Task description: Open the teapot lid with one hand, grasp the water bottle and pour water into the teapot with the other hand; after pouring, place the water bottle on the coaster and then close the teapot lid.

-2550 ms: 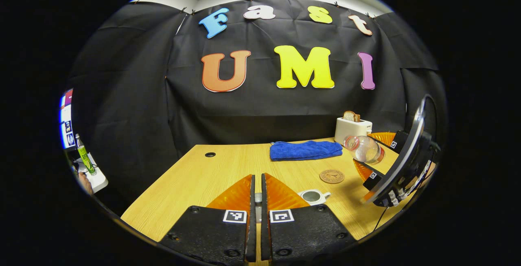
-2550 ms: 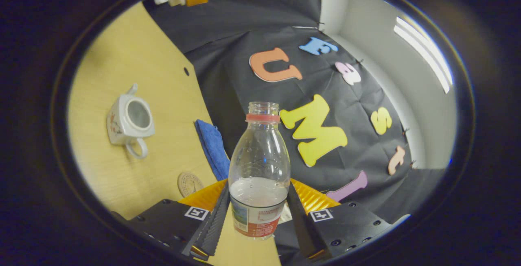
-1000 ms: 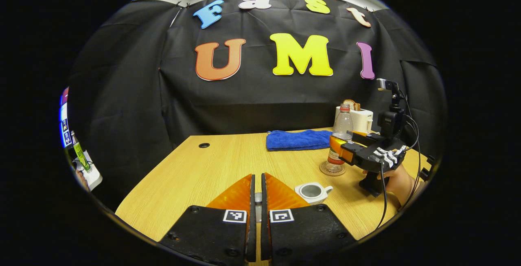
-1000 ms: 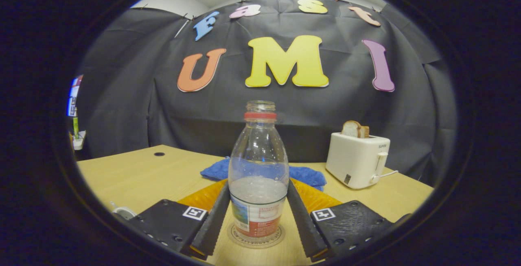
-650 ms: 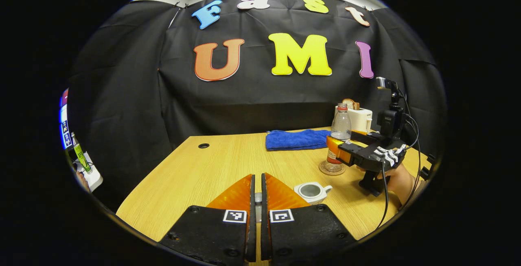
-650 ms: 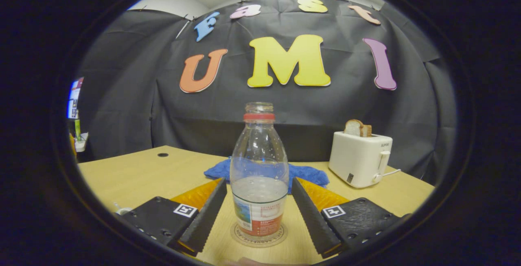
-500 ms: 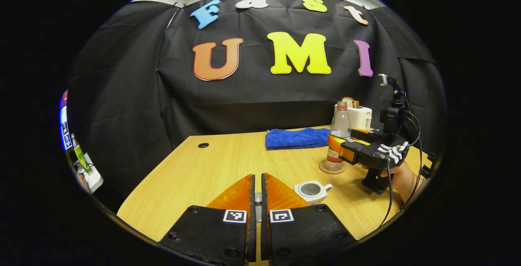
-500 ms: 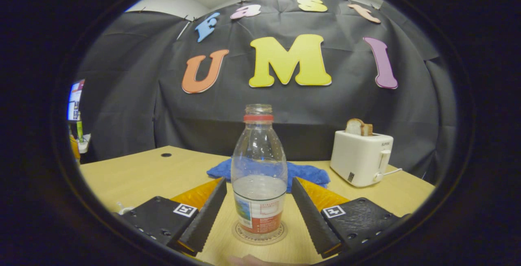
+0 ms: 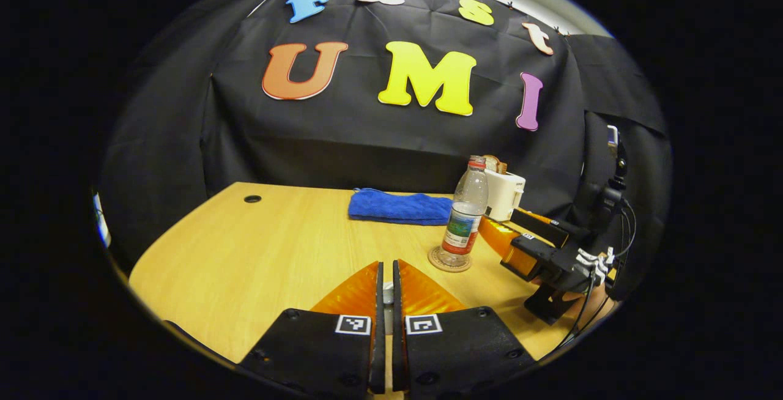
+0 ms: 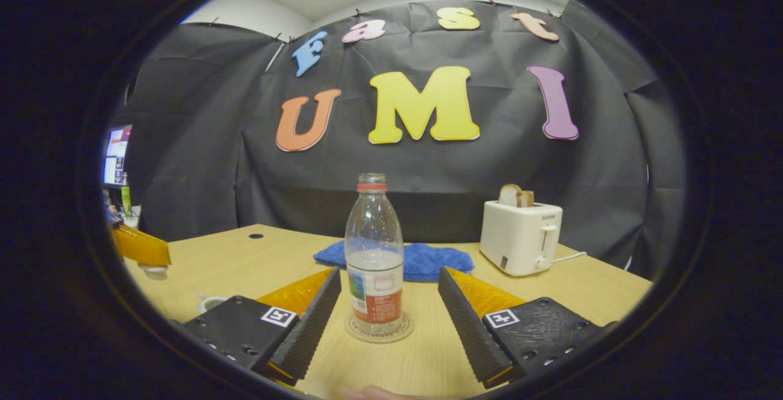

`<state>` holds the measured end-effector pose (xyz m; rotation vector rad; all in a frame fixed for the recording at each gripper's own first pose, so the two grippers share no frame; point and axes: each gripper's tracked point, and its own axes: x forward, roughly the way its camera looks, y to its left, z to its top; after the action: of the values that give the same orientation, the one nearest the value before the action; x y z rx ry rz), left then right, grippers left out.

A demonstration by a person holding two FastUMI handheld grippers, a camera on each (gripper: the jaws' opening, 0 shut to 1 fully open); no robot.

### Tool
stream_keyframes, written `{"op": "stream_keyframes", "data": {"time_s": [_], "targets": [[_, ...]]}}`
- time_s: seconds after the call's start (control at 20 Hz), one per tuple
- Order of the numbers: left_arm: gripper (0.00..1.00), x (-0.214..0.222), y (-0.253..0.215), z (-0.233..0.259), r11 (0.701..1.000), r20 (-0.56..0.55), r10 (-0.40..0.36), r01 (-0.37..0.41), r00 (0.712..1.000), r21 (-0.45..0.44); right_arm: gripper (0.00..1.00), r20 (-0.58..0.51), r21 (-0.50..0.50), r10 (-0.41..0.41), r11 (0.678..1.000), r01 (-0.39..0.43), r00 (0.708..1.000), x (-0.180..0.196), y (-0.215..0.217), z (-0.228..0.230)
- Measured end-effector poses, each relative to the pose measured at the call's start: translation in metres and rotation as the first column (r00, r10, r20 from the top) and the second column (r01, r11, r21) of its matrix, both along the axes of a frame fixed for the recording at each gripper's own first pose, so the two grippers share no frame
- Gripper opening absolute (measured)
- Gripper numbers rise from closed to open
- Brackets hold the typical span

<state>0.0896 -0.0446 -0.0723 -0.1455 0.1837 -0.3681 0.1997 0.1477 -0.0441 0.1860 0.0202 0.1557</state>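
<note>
The clear water bottle (image 10: pixel 374 259) stands upright on the round coaster (image 10: pixel 378 328), partly filled, with no cap. My right gripper (image 10: pixel 388 274) is open, its fingers apart on either side of the bottle and drawn back a little from it. In the left gripper view the bottle (image 9: pixel 465 216) rests on the coaster (image 9: pixel 449 260), and the right gripper (image 9: pixel 511 244) sits just to its right, held by a hand. My left gripper (image 9: pixel 386 265) is shut on the small teapot lid (image 9: pixel 388 293). The white teapot (image 10: pixel 211 302) peeks out, lidless, behind my right gripper's left finger, below the left gripper (image 10: pixel 141 248) and the lid (image 10: pixel 153 271).
A folded blue towel (image 9: pixel 400 207) lies at the back of the wooden table (image 9: pixel 257 253). A white toaster (image 10: pixel 520 238) with bread stands at the back right. A cable hole (image 9: pixel 252 199) marks the table's far left.
The right gripper set the bottle upright on the coaster, opened and backed off. My left gripper, still holding the lid, shifted so the teapot left its view.
</note>
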Motion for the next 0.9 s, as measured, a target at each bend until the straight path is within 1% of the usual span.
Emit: {"op": "stream_keyframes", "data": {"time_s": [0.05,0.15,0.25,0.3,0.4,0.45,0.5,0.6,0.65,0.75,0.8,0.85,0.9], "targets": [[0.07,0.001,-0.006,-0.003,1.0,-0.005,-0.006,0.005,1.0,-0.012,0.95,-0.001,-0.009,0.001,1.0,-0.001,1.0,-0.006,-0.001,-0.003],[0.07,0.005,-0.008,-0.004,1.0,0.008,0.006,-0.006,1.0,0.004,0.96,0.0,-0.024,-0.019,1.0,0.019,1.0,-0.019,-0.007,-0.005],[0.07,0.013,-0.008,-0.002,1.0,0.039,0.026,-0.026,0.999,-0.004,0.93,-0.038,-0.05,-0.039,0.998,0.037,0.998,-0.033,-0.015,-0.017],[0.07,0.016,-0.009,-0.002,0.999,0.046,0.03,-0.029,0.998,-0.023,0.95,-0.046,-0.055,-0.047,0.998,0.045,0.998,-0.041,-0.019,-0.018],[0.07,0.02,-0.02,-0.005,0.997,0.041,0.007,-0.004,0.999,-0.078,0.95,-0.03,-0.049,-0.052,0.998,0.05,0.998,-0.06,-0.031,-0.015],[0.07,0.022,-0.022,-0.009,0.996,0.041,-0.001,0.004,0.999,-0.087,0.98,-0.019,-0.049,-0.058,0.997,0.057,0.998,-0.067,-0.036,-0.013],[0.07,0.025,-0.024,-0.011,0.997,0.046,0.002,0.002,0.999,-0.083,0.93,-0.011,-0.056,-0.065,0.996,0.064,0.998,-0.074,-0.041,-0.012],[0.07,0.032,-0.025,-0.021,0.999,0.051,0.022,-0.02,0.998,-0.045,0.97,-0.001,-0.08,-0.081,0.994,0.081,0.997,-0.088,-0.05,-0.012],[0.07,0.038,-0.023,-0.028,0.999,0.048,0.042,-0.041,0.998,-0.021,0.97,0.011,-0.094,-0.079,0.992,0.08,0.997,-0.096,-0.052,-0.011],[0.07,0.039,-0.031,-0.029,0.999,0.065,0.043,-0.042,0.997,-0.026,0.98,0.043,-0.128,-0.079,0.988,0.084,0.996,-0.111,-0.057,-0.008],[0.07,0.04,-0.032,-0.028,0.999,0.064,0.047,-0.046,0.997,-0.017,0.95,0.062,-0.146,-0.078,0.986,0.086,0.995,-0.117,-0.06,-0.005],[0.07,0.041,-0.033,-0.03,0.999,0.063,0.053,-0.053,0.997,0.003,0.95,0.081,-0.162,-0.07,0.983,0.082,0.994,-0.123,-0.059,-0.004],[0.07,0.042,-0.034,-0.031,0.998,0.065,0.059,-0.06,0.996,0.02,0.98,0.103,-0.174,-0.059,0.982,0.077,0.993,-0.128,-0.059,-0.002]]}}
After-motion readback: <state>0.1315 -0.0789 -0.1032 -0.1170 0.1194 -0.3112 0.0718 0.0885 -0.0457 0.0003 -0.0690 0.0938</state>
